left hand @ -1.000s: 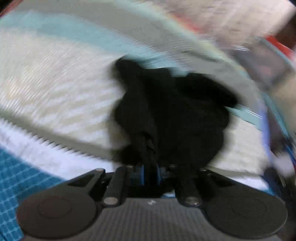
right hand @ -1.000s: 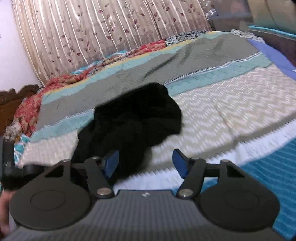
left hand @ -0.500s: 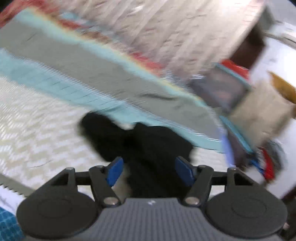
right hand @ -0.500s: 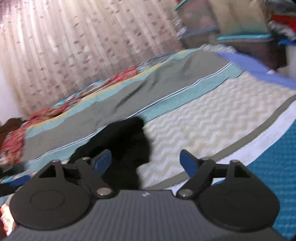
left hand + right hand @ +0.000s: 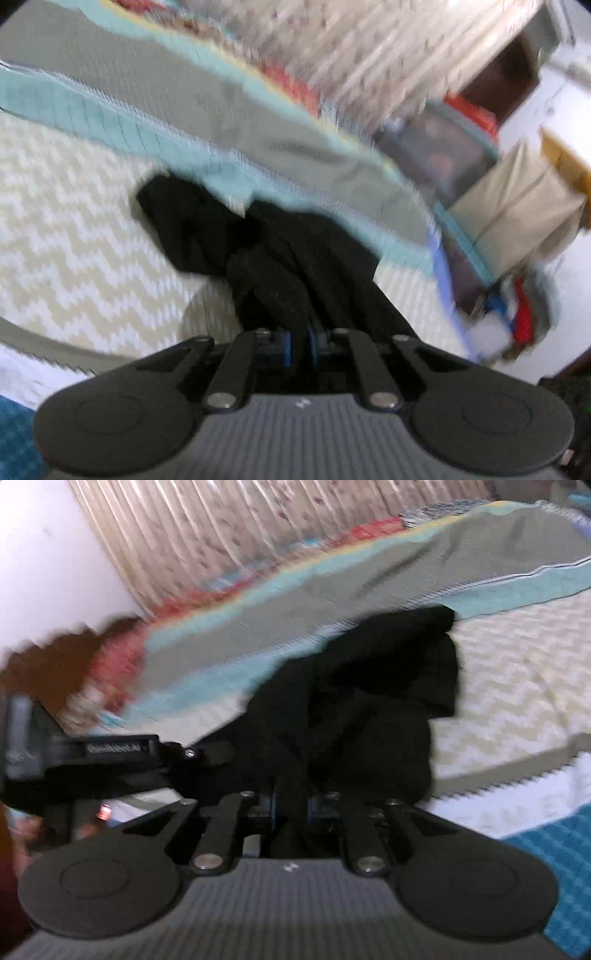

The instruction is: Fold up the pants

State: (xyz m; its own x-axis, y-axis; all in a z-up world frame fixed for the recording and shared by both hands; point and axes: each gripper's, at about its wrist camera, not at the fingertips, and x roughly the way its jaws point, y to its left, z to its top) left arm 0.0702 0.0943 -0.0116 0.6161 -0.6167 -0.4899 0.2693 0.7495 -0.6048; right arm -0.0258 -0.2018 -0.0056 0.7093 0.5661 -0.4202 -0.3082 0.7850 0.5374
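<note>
The black pants [image 5: 280, 243] lie bunched on the striped bedspread [image 5: 74, 206]. My left gripper [image 5: 300, 345] is shut on a fold of the black pants at their near edge. In the right wrist view the pants [image 5: 369, 686] form a dark heap, and my right gripper [image 5: 290, 808] is shut on their near edge. The left gripper's body [image 5: 110, 753] shows at the left of the right wrist view, touching the same heap. Both views are blurred.
A patterned curtain [image 5: 229, 528] hangs behind the bed. A wooden headboard [image 5: 55, 653] is at the far left. Storage boxes and piled cloth [image 5: 480, 173] stand beside the bed's right edge. The teal patterned band of the bedspread [image 5: 554, 856] runs along the near side.
Both grippers were open half a second ago and have now closed on the pants. The left gripper had let go after holding them one second ago. Both moved closer to the heap.
</note>
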